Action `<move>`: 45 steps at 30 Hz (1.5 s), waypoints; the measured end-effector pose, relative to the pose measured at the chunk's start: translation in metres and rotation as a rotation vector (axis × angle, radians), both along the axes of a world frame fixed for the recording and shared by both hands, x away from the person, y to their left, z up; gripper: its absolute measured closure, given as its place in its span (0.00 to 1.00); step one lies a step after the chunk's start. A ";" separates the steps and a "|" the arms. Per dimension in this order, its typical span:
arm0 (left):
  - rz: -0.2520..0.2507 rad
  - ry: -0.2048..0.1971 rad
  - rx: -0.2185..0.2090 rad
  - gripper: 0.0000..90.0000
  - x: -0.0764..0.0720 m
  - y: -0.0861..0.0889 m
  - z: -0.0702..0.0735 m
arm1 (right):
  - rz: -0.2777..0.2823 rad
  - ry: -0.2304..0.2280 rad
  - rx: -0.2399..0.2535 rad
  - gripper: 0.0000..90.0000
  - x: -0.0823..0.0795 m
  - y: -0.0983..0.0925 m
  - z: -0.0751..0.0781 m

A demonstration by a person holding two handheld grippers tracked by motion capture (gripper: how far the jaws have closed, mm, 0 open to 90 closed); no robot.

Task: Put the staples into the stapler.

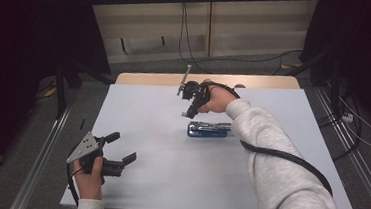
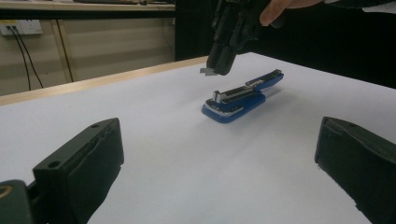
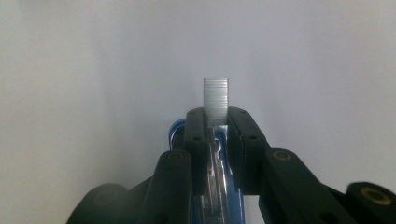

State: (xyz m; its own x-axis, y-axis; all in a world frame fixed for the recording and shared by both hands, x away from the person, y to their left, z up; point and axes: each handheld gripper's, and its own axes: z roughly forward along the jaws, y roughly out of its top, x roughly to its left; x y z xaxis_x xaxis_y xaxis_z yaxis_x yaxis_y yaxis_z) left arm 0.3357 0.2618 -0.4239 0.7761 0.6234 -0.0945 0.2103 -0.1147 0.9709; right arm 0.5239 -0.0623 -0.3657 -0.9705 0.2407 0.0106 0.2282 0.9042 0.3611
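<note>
Right gripper (image 1: 189, 110) hovered just above the blue stapler (image 1: 209, 130), jaws pinched on a short strip of staples (image 3: 215, 101); stapler lay open and flat on the white table (image 1: 157, 182), toward its far edge and somewhat right of the middle, magazine channel facing up. Left gripper (image 1: 122, 149) rested near the table's near-left corner, jaws spread wide with nothing between them; well apart from the stapler. Likely step: lowering the strip into the channel. Could go wrong in several ways, judged from this: strip held by one end only, so a tilt on the way down might catch it on the channel wall and snap it or twist it out of the pinch; too loose a hold might drop it onto the table beside the stapler; stapler unheld, so a push from the strip or jaws might slide or pivot it toward the far edge. Plenty of bare table to the left and on the near side; less room behind the stapler, where the far edge ran near; forearm in a grey sleeve (image 1: 279, 162) crossed the right side, narrowing approach from there.
</note>
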 end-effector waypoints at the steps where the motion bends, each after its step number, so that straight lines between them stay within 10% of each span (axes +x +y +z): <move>1: 0.001 -0.004 0.002 0.01 0.000 0.000 0.000 | -0.004 -0.002 0.000 0.87 0.000 -0.001 0.000; 45: -0.007 -0.007 0.020 0.01 0.001 -0.001 0.001 | 0.014 0.022 -0.012 0.87 -0.004 -0.023 -0.014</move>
State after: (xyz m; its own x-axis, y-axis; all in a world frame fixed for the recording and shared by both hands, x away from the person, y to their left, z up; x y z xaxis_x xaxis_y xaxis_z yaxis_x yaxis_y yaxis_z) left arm 0.3366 0.2605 -0.4233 0.7813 0.6194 -0.0766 0.2023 -0.1353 0.9699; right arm 0.5201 -0.0848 -0.3797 -0.9735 0.2270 0.0293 0.2229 0.9116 0.3454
